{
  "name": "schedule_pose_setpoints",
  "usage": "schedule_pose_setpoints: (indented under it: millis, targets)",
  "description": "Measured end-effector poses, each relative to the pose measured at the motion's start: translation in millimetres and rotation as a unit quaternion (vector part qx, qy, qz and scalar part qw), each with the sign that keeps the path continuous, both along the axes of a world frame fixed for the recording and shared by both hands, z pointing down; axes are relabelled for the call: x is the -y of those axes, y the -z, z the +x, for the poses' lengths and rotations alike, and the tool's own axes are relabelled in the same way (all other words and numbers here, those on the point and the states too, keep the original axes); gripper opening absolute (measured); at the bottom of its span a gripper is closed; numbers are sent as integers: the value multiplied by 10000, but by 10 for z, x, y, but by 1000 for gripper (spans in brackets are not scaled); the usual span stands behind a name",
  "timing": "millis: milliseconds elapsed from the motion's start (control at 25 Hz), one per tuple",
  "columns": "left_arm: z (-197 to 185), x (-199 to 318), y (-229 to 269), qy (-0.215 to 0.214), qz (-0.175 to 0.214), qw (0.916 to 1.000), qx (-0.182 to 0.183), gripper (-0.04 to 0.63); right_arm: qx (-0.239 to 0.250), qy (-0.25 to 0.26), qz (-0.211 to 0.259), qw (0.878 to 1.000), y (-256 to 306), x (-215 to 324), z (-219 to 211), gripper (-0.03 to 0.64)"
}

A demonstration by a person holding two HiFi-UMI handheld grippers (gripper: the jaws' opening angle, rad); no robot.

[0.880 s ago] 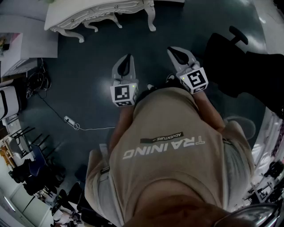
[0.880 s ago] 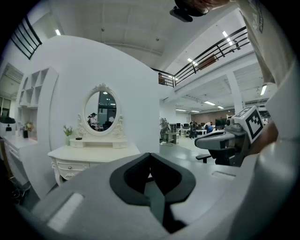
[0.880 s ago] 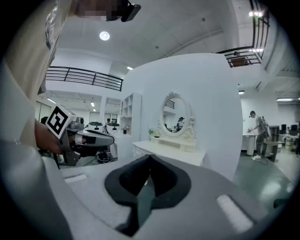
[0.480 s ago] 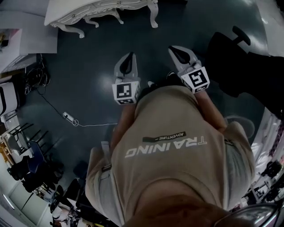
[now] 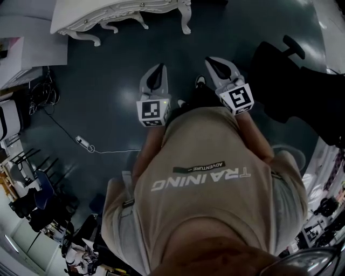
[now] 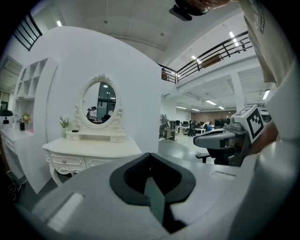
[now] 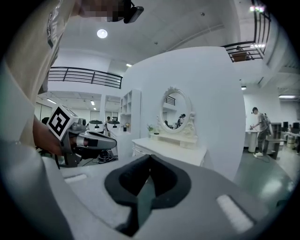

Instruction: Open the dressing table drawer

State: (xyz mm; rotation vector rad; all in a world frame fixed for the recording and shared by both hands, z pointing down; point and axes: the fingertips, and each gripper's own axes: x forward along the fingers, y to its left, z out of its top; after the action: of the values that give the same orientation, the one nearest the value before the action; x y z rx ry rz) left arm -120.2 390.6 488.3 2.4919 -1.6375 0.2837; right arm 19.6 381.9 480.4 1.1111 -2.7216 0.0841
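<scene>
The white carved dressing table (image 5: 116, 13) stands at the top left of the head view, well ahead of both grippers. From the left gripper view I see its oval mirror (image 6: 99, 104) and the drawer fronts (image 6: 68, 162) under the top, all pushed in. The right gripper view shows the same table (image 7: 171, 149) further off. My left gripper (image 5: 157, 69) and right gripper (image 5: 212, 60) are held side by side in front of the person's chest, above the dark floor. Both are shut with nothing in them, jaw tips meeting (image 6: 150, 155) (image 7: 150, 157).
A black office chair (image 5: 288, 67) is close on the right. A power strip with a white cable (image 5: 84, 144) lies on the floor at the left. A white partition wall (image 6: 136, 89) backs the table, and a white shelf unit (image 6: 28, 98) stands to its left. The person's shoe (image 5: 199, 81) shows between the grippers.
The table has slid slightly towards the top left of the head view. A shoe has come into view between the grippers. Both grippers keep their pose and stay shut.
</scene>
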Motion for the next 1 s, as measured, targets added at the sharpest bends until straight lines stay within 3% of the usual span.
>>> schedule_pose_setpoints:
  millis: [160, 360, 600, 1000]
  targets:
    - [231, 431, 8, -3, -46, 9999, 127, 8, 82, -17, -154, 9998, -116, 380, 281, 3]
    - [427, 1063, 126, -3, 43, 9996, 265, 8, 274, 9, 25, 9996, -58, 1080, 501, 3]
    - [571, 1629, 139, 264, 123, 9987, 414, 8, 406, 250, -14, 9989, -175, 1718, 675, 3]
    - [308, 2212, -9, 767, -329, 9961, 269, 8, 268, 559, -185, 9979, -309, 2494, 505, 3]
